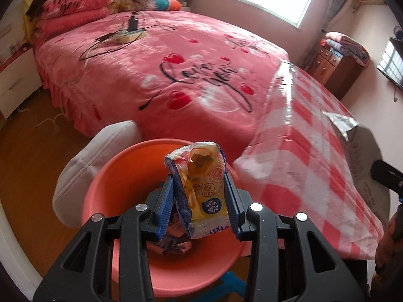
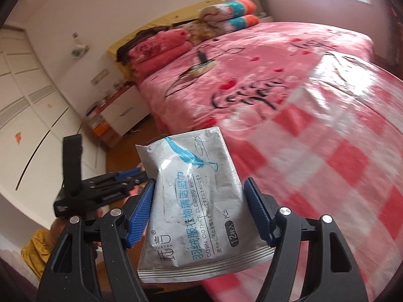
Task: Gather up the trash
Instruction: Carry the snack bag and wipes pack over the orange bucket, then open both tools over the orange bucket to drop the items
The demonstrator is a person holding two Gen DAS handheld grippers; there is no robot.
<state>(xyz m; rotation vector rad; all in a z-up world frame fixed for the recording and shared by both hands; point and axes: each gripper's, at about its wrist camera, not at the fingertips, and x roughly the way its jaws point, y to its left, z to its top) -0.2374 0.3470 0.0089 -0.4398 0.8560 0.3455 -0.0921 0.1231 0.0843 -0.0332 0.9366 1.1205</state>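
Directly below the left gripper [image 1: 199, 201], filling the lower centre of its view: an orange plastic bin [image 1: 105, 188], rim open upward, some crumpled purple-printed trash [image 1: 173, 245] already lying inside at about 7 o'clock from the fingertips. Clamped nearly shut on a yellow Vinda tissue packet [image 1: 201, 183], pads pressing both flanks, long axis of the packet running straight out along the fingers toward 12 o'clock, torn top end farthest from the camera. Nearer of the two hands to the bin by a wide margin, and pitched steeply down at it (judged: parting the jaws looks like enough to drop the packet in).

Off at 3 o'clock in that same view, a dark sliver of the right gripper [image 1: 385, 173] above the pink-checked tablecloth [image 1: 314, 151]. Seen from its own camera, the right gripper [image 2: 199, 214] half spread and holding a silver pack of clothes-cleaning wipes [image 2: 191, 201], long axis again along the fingers toward 12 o'clock, sealed bottom end toward the camera; left pad pressed on the pack's edge, right pad at the other edge (contact there hard to confirm). Bin hidden in this view, judged to lie past the left gripper [image 2: 100, 191] at 9 o'clock. Pink "Love you" bedspread [image 1: 201, 58] behind everything.
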